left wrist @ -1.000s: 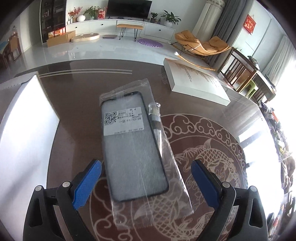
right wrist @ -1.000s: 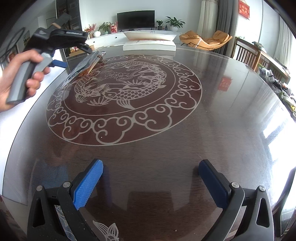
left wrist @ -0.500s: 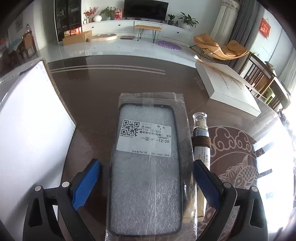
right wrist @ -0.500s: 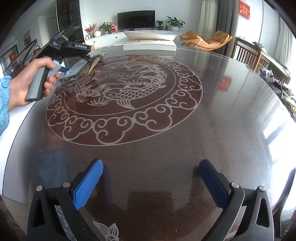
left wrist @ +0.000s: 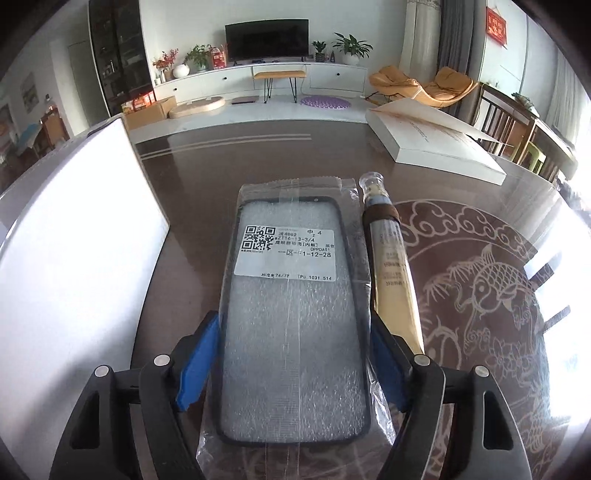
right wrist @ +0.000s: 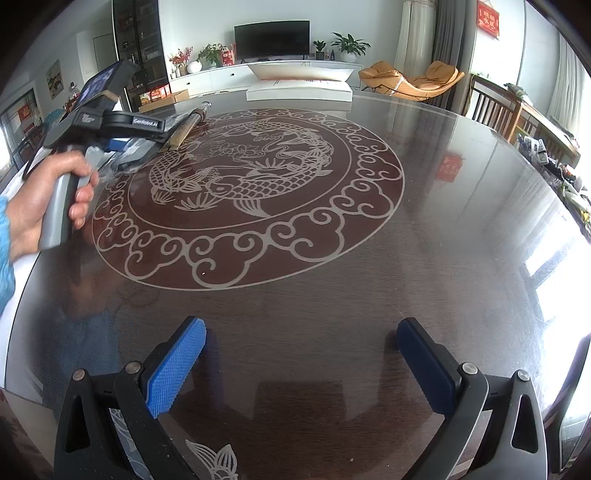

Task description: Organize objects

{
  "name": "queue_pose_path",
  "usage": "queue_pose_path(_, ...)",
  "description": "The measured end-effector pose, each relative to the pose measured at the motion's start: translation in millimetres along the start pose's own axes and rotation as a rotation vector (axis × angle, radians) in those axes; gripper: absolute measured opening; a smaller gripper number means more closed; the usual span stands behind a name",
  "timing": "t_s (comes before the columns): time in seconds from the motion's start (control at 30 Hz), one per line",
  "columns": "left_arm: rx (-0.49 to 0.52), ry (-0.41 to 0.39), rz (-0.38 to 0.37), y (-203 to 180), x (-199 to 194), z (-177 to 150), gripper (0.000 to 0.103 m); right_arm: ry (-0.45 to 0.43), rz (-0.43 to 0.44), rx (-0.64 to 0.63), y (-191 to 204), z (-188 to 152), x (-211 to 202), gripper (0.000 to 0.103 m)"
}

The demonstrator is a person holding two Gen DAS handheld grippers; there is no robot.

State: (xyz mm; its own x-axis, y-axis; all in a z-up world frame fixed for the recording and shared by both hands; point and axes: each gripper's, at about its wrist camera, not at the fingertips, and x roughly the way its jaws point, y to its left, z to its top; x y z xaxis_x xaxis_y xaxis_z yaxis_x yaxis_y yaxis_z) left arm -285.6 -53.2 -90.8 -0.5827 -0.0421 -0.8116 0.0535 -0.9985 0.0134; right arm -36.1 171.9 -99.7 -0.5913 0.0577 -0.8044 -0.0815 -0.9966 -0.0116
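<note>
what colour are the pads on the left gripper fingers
Blue pads on black fingers, clearest in the left wrist view.

A dark round table (right wrist: 369, 295) carries a pale fish pattern (right wrist: 243, 177). Behind the table, a black television (left wrist: 266, 36) stands on a long white cabinet (left wrist: 332, 75). Right of the cabinet lies an orange lounge chair (left wrist: 424, 86); a purple mat (left wrist: 325, 101) lies before it.

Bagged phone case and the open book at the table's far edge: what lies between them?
Only the cosmetic tube beside the bagged phone case, then bare tabletop up to the open book, per the left wrist view.
</note>
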Motion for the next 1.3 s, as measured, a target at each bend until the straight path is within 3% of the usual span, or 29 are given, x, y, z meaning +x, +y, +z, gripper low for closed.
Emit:
queue_pose_path(0.33,-0.003,0.009,0.003,-5.5,-88.8,-121.5,0.075,-0.001,0.013,-0.018,3.3,-0.2,0.5,0.103)
queue_pose_path(0.47,0.025,0.011,-0.026,-5.7,-110.5,-152.3,0.079,-0.001,0.014,-0.019,3.9,0.0,0.8,0.103)
queue_pose_path(0.5,0.039,0.017,-0.032,-6.8,-111.6,-155.4,0.083,-0.001,0.014,-0.019,3.9,0.0,0.8,0.103)
queue_pose_path(0.57,0.059,0.034,-0.044,-6.9,-109.7,-160.7,0.103,-0.001,0.014,-0.018,3.9,0.0,0.8,0.103)
queue_pose_path(1.3,0.056,0.026,-0.052,-3.4,-110.0,-163.0,0.103,-0.001,0.014,-0.018,3.9,0.0,1.0,0.103)
